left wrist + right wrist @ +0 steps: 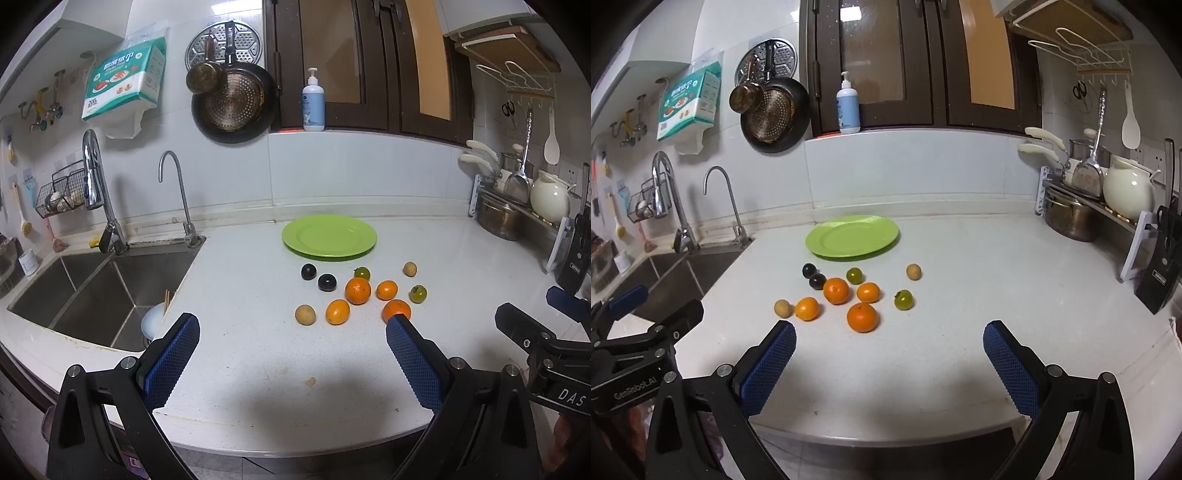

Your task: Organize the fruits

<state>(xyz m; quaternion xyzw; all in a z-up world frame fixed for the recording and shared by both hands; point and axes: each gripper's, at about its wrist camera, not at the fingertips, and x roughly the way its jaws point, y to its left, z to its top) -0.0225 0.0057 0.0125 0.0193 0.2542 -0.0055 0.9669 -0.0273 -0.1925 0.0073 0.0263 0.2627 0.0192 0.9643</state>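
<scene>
A green plate (328, 236) (851, 236) lies empty at the back of the white counter. In front of it lie several loose fruits: oranges (357, 290) (862, 316), two dark plums (327, 282) (817, 281), two green tomatoes (417, 294) (903, 299) and two tan longans (305, 314) (782, 308). My left gripper (291, 332) is open and empty, hovering near the counter's front edge, short of the fruits. My right gripper (889, 338) is open and empty, just in front of the nearest orange.
A steel sink (92, 291) with two taps lies to the left. A dish rack with a pot (498, 218), a white jug (1128, 192) and a knife block (1160, 273) stands at the right. A soap bottle (313, 103) sits on the window ledge.
</scene>
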